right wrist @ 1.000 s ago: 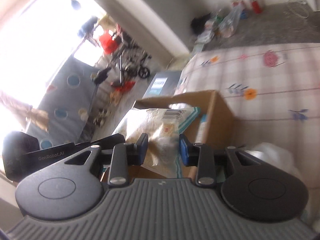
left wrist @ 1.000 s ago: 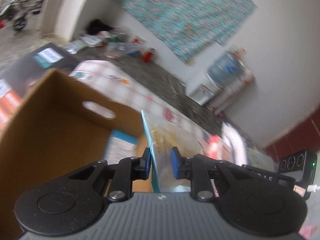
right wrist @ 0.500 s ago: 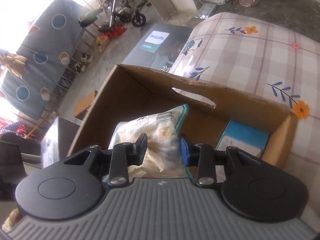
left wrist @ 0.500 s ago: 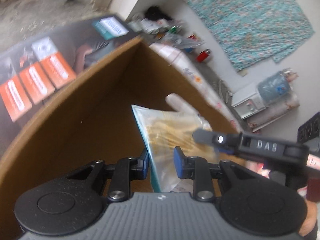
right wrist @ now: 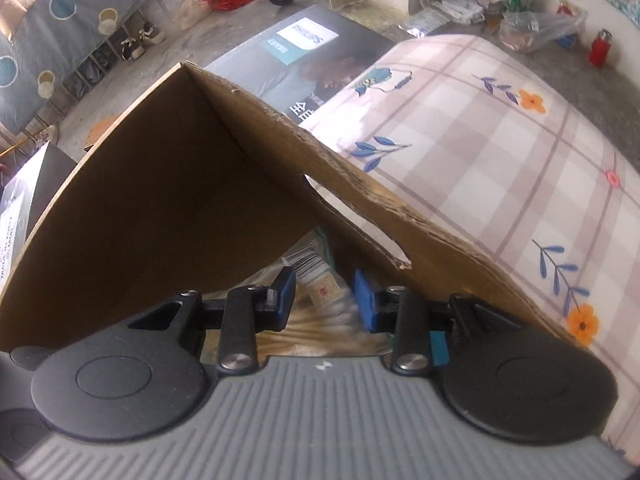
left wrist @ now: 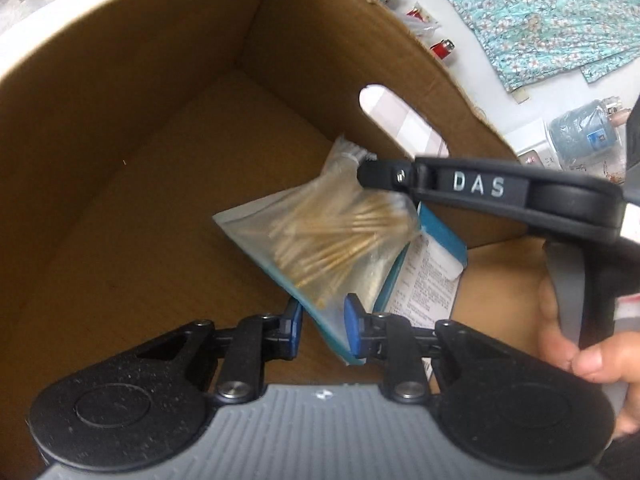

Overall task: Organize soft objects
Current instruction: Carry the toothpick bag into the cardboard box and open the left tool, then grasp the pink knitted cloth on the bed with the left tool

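The plaid sheet (right wrist: 500, 152) with its flower print lies over a bed and fills the right of the right wrist view; a dark printed carton (right wrist: 316, 60) lies flat on the floor beyond it. On the sheet stands the open cardboard box (left wrist: 132, 128), brown and bare inside, with a hand-slot cut in the wall nearest the sheet. A patterned teal cloth (left wrist: 532, 12) hangs on the far wall, and loose litter with a red lighter lies on the floor behind the box.

Inside the box, at the corner under the hand-slot, a blue-and-white printed packet (left wrist: 432, 272) rests on the floor of the box. A clear bag of cotton swabs (left wrist: 332, 240) with a teal edge hangs tilted above and just in front of it, well down within the walls.

The left tongs (left wrist: 322, 324) are closed on the bag's lower teal edge, the film pinched between the blue pads. The right tongs (right wrist: 326, 292) reach in from the right, gripping the upper part of the same bag; in their own view the bag's barcode label sits between the pads. A hand (left wrist: 580, 344) grips the right tongs' handle.
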`<state>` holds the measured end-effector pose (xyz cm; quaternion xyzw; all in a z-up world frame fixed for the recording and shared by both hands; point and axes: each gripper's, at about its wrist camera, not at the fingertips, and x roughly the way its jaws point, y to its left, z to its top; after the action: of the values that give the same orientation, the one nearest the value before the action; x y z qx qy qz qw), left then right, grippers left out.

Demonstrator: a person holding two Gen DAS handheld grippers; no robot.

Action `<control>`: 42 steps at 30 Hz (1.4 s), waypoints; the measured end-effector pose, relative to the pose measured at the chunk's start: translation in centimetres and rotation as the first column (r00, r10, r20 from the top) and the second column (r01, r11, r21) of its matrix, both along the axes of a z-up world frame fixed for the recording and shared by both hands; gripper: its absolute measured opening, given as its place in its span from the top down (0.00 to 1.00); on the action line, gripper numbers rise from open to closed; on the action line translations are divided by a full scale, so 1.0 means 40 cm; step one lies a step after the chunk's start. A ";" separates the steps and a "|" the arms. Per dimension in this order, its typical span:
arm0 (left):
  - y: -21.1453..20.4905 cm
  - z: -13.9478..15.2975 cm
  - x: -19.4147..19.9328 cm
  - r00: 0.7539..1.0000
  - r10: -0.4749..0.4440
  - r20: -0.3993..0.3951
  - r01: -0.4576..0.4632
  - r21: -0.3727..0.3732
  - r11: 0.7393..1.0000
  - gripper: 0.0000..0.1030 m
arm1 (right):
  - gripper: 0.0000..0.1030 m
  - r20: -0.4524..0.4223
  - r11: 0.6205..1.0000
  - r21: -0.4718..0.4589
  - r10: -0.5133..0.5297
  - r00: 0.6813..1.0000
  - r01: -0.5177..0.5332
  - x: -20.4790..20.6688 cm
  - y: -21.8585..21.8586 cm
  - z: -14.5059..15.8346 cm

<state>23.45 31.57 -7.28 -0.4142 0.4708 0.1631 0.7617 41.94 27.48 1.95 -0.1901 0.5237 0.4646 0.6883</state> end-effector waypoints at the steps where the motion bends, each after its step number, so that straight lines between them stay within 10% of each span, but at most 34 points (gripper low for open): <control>1: -0.006 -0.003 0.000 1.000 -0.004 -0.001 0.004 -0.001 1.000 0.78 | 0.70 0.009 1.000 0.003 0.002 1.000 -0.002 -0.003 0.001 0.003; 11: -0.011 0.024 -0.025 1.000 0.004 0.020 -0.004 0.007 1.000 0.57 | 0.63 0.001 0.982 0.156 -0.111 0.994 0.110 -0.008 -0.071 0.083; 18: -0.045 0.100 -0.073 0.997 -0.035 0.073 0.031 0.063 0.998 0.42 | 0.60 -0.171 0.859 0.403 -0.268 0.948 0.315 -0.035 -0.268 0.183; 27: -0.174 0.221 -0.087 0.978 -0.142 0.156 0.118 0.152 0.981 0.31 | 0.56 -0.168 0.781 0.457 -0.394 0.903 0.426 -0.107 -0.619 0.311; 32: -0.303 0.267 -0.049 0.943 -0.270 0.194 0.236 0.182 0.955 0.31 | 0.53 -0.130 0.734 0.414 -0.537 0.833 0.538 -0.113 -0.874 0.340; 42: -0.628 0.262 0.099 0.833 -0.520 0.188 0.492 0.176 0.852 0.32 | 0.53 -0.156 0.526 0.289 -0.799 0.581 0.800 -0.120 -1.367 0.224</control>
<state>27.39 6.44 3.19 -0.2441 0.4621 -0.0654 0.8500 37.13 -27.20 10.93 0.1892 0.4683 0.1785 0.8444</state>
